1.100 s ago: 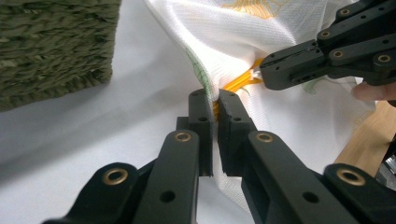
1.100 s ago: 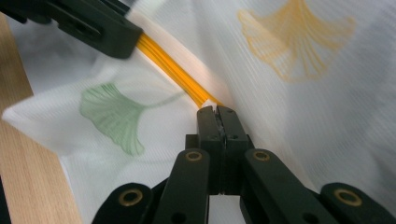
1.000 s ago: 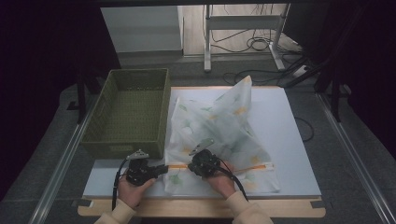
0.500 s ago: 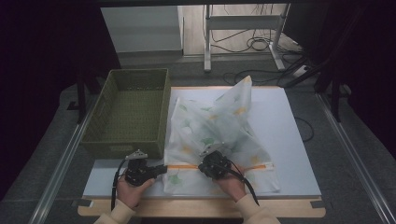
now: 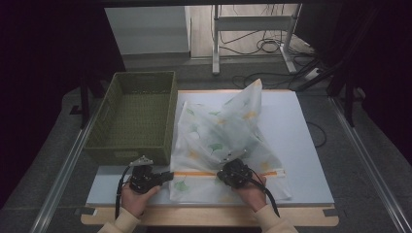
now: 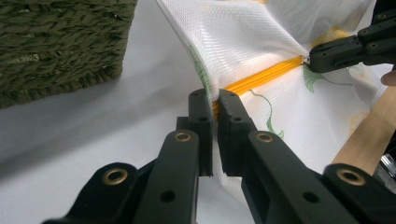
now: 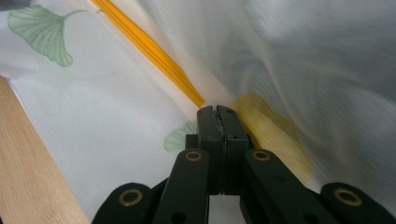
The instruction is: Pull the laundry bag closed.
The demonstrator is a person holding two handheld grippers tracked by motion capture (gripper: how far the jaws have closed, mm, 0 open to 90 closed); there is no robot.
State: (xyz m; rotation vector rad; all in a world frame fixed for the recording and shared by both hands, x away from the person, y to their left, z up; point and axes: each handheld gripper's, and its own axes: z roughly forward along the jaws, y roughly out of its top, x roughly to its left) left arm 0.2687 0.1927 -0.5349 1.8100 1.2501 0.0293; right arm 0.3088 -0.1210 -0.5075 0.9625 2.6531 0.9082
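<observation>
Green basket (image 5: 136,116) looks empty; mesh bag (image 5: 218,136) beside.

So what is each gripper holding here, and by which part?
Both hold the white mesh laundry bag. The left gripper pinches the left end of its orange zipper; the right gripper grips the zipper further along, apparently at the slider.

Two hand-held grippers, the left gripper (image 5: 167,175) and the right gripper (image 5: 221,175), are matte black throughout, each with a compact blocky body and two flat linked arms ending in squared jaw blocks. Brass-coloured rivets ring the pivots of those arms, with smaller dark screw holes beside them, and a grey three-cornered plate (image 5: 141,160) tops the left unit. A black cable trails from each, and the person wears pale cream sleeves (image 5: 124,223).
</observation>
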